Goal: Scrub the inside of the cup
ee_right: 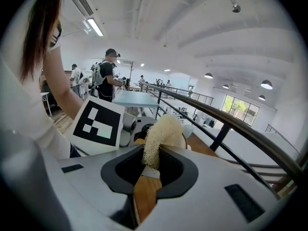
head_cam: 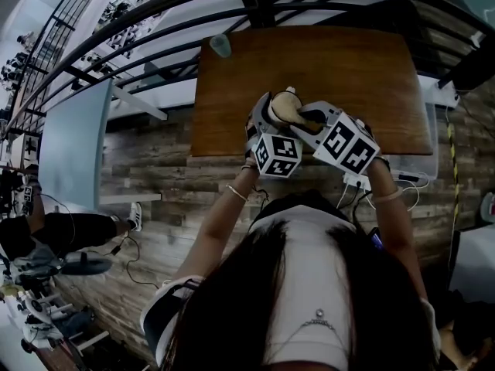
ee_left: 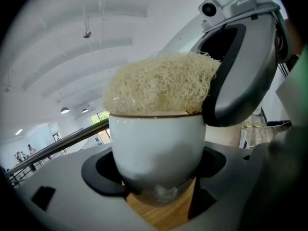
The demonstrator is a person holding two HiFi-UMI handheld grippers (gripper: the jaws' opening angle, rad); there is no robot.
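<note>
Cannot see inside the cup (ee_left: pixel 156 150): plugged to the rim with loofah (ee_left: pixel 161 88), coarse, pale, fibrous. Hard to make out its base, blurred low between the jaws. Mostly covered by both grippers in the head view. Clasps the cup, glossy white and round-bellied, wide in the left gripper (ee_left: pixel 159 177) above the wooden table (head_cam: pixel 371 76). Pinches the loofah's thin end in the right gripper (ee_right: pixel 149 170), jaws nearly together
</note>
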